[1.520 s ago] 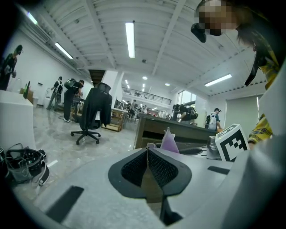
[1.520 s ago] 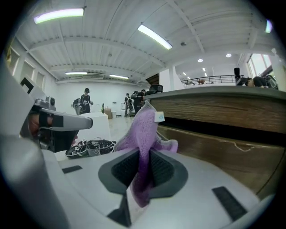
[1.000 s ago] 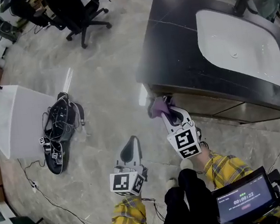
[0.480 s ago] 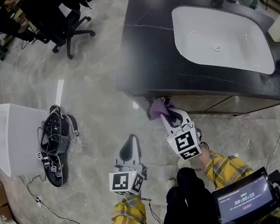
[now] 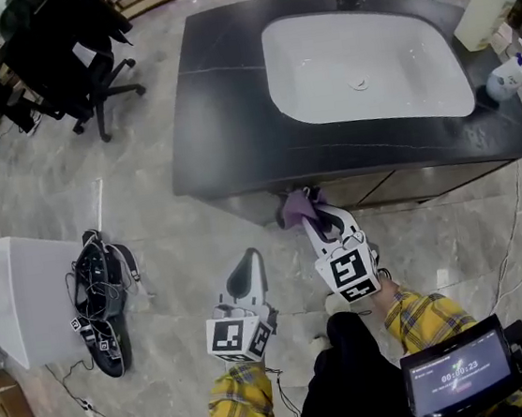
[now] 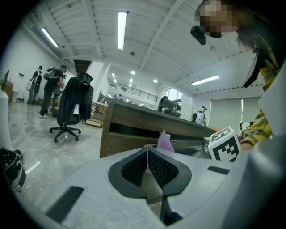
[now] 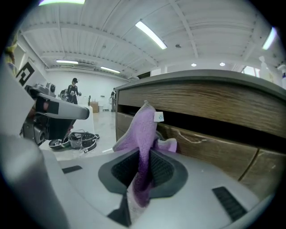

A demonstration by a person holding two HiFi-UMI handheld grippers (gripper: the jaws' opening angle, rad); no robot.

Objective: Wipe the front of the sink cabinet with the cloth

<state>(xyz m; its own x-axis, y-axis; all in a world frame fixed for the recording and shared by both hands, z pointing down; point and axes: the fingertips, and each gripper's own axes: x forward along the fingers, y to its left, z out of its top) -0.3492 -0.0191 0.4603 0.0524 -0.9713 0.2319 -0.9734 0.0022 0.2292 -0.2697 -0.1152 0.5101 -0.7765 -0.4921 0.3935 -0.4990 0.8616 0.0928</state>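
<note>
Purple cloth (image 5: 293, 205), pinched in the jaws of the right gripper (image 5: 314, 213), is held up to the wooden front of the sink cabinet (image 5: 409, 185), just below the dark surface (image 5: 234, 140), apparently poised to wipe. The left gripper (image 5: 246, 269), jaws pressed together on nothing, hangs at the cloth's 8 o'clock, clear of the stroke.

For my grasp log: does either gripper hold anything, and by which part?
The right gripper holds the purple cloth by its lower bunched part; the rest sticks up. The left gripper is shut, empty.
</note>
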